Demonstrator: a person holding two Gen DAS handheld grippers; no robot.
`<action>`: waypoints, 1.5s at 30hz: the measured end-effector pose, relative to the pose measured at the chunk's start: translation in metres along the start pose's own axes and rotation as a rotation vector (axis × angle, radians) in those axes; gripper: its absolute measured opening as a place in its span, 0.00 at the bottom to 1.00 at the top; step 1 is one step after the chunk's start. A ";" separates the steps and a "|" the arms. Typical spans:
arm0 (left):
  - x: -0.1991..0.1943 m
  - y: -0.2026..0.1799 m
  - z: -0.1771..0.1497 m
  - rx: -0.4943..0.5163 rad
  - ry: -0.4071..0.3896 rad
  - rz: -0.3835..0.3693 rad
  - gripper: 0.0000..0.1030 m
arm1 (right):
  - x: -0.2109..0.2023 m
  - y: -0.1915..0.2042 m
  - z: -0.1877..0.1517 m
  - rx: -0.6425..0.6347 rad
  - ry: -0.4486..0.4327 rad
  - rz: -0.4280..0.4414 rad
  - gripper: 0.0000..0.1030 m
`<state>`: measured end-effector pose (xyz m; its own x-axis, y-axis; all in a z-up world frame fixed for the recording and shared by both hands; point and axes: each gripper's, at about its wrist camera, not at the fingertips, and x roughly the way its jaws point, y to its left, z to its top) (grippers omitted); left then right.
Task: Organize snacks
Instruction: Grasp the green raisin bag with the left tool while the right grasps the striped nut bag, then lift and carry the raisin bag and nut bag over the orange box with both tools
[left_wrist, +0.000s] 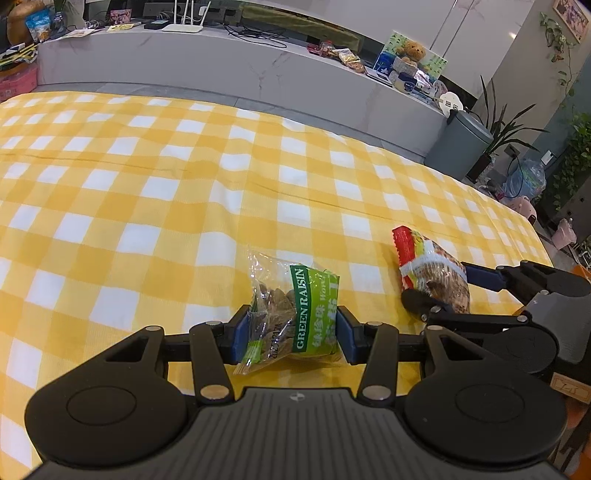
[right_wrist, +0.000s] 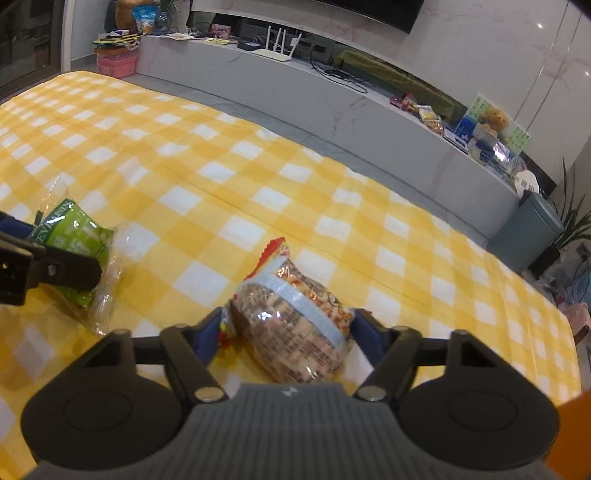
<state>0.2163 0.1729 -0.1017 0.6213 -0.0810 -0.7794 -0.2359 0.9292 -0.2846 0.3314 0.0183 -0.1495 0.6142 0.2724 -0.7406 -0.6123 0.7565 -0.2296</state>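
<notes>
A clear and green raisin packet (left_wrist: 306, 310) sits between the blue pads of my left gripper (left_wrist: 291, 326), which is shut on it just above the yellow checked cloth (left_wrist: 147, 184). To its right lies a red and clear biscuit packet (left_wrist: 432, 269), with my right gripper (left_wrist: 448, 288) closed around its near end. In the right wrist view the same biscuit packet (right_wrist: 295, 332) fills the space between the pads of the right gripper (right_wrist: 290, 323), both touching its sides. The raisin packet (right_wrist: 74, 236) shows at the left there, with a left gripper finger (right_wrist: 66, 273) on it.
Beyond the cloth's far edge runs a long grey counter (left_wrist: 221, 70) with a white router (left_wrist: 184, 26), cables and more snack packets (left_wrist: 343, 55). A grey bin (left_wrist: 458, 140) and potted plants (left_wrist: 517, 125) stand at the far right.
</notes>
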 end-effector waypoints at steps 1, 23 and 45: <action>-0.001 0.000 -0.001 0.002 0.000 -0.001 0.52 | -0.003 0.000 0.000 0.007 -0.001 -0.003 0.57; -0.084 -0.020 -0.043 0.005 -0.039 -0.002 0.52 | -0.124 0.039 -0.039 0.038 0.016 0.122 0.52; -0.168 -0.105 -0.073 0.139 -0.016 -0.110 0.52 | -0.270 -0.027 -0.068 -0.011 -0.018 0.143 0.52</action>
<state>0.0820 0.0631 0.0188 0.6494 -0.1803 -0.7388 -0.0608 0.9561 -0.2868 0.1487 -0.1161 0.0137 0.5290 0.3882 -0.7546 -0.6997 0.7027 -0.1290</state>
